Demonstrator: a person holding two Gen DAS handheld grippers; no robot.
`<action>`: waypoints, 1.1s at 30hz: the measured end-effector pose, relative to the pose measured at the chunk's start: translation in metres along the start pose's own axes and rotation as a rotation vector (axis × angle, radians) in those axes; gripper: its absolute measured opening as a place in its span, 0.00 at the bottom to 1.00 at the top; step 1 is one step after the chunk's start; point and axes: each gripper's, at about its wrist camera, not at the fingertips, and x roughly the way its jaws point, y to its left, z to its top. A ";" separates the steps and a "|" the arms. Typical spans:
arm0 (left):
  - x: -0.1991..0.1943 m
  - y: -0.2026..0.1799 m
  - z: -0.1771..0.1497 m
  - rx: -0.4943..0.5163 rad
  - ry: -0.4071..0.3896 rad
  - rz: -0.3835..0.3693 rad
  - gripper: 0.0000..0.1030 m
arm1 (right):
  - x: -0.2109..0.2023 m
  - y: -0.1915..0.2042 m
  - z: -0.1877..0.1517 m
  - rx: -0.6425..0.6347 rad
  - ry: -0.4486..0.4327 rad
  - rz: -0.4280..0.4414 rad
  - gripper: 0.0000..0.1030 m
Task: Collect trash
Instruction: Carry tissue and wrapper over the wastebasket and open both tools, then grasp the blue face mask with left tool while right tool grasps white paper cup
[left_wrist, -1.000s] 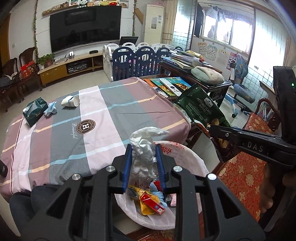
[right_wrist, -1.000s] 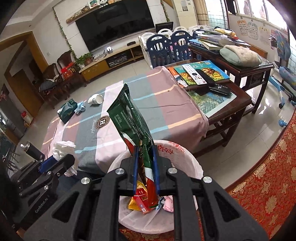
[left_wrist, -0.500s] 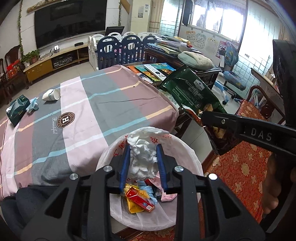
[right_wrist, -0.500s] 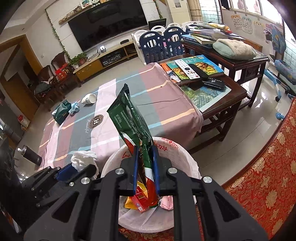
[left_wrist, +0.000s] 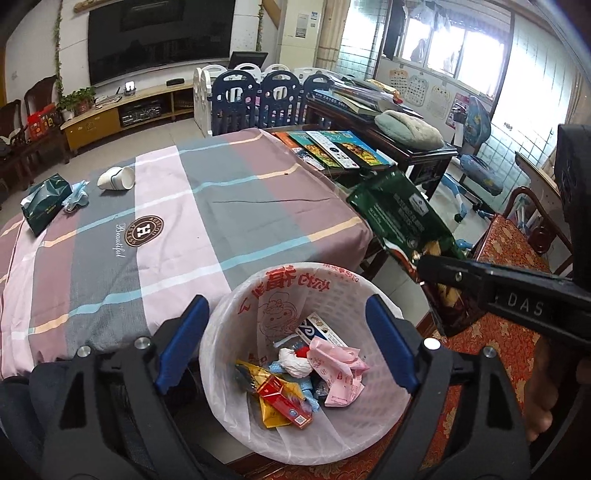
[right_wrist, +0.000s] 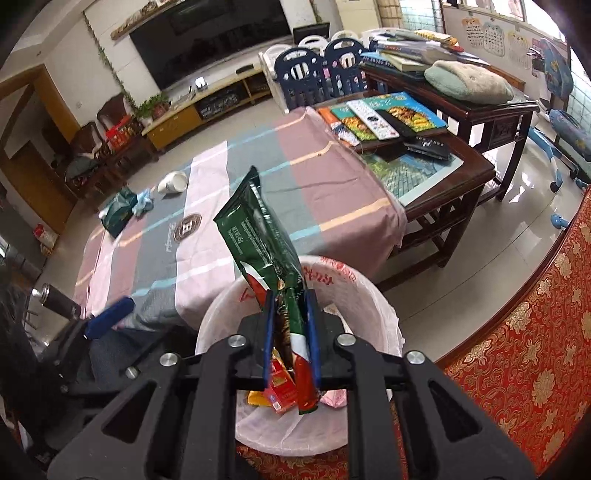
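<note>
Hanging over the white bin (left_wrist: 236, 321), the left gripper (left_wrist: 291, 343) has its blue-padded fingers spread wide to either side of the liner's mouth, holding nothing. Its own camera looks straight down into the bin, where a crumpled white tissue (left_wrist: 295, 363) lies among a pink wrapper (left_wrist: 341, 369), a red packet (left_wrist: 284, 404) and a yellow one; the right wrist view hides most of this heap behind its fingers. That right view shows instead what the left only catches from the side: the right gripper (right_wrist: 290, 332) pinched tight on the lower part of a green snack bag (right_wrist: 258, 236), which stands upright above the bin rim (right_wrist: 369, 291), its red bottom edge hanging below the pads. From the left camera the same green bag (left_wrist: 399, 218) appears to the right of the bin, leaning over its edge. Both views show the striped tablecloth (left_wrist: 207, 221) beyond, with a tipped white cup (left_wrist: 116, 178), a blue scrap (left_wrist: 75, 192) and a dark green pouch (left_wrist: 44, 203) lying near its far left corner. Only the right view reveals remotes (right_wrist: 373, 120) on the books.
</note>
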 end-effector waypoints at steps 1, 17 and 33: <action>-0.002 0.003 0.001 -0.006 -0.009 0.018 0.84 | 0.004 0.002 -0.001 -0.015 0.022 -0.007 0.35; -0.014 0.044 0.007 -0.124 -0.057 0.124 0.86 | 0.011 0.006 -0.002 0.000 0.035 -0.025 0.66; -0.010 0.283 0.004 -0.525 -0.077 0.466 0.79 | 0.088 0.091 0.007 -0.181 0.130 0.040 0.70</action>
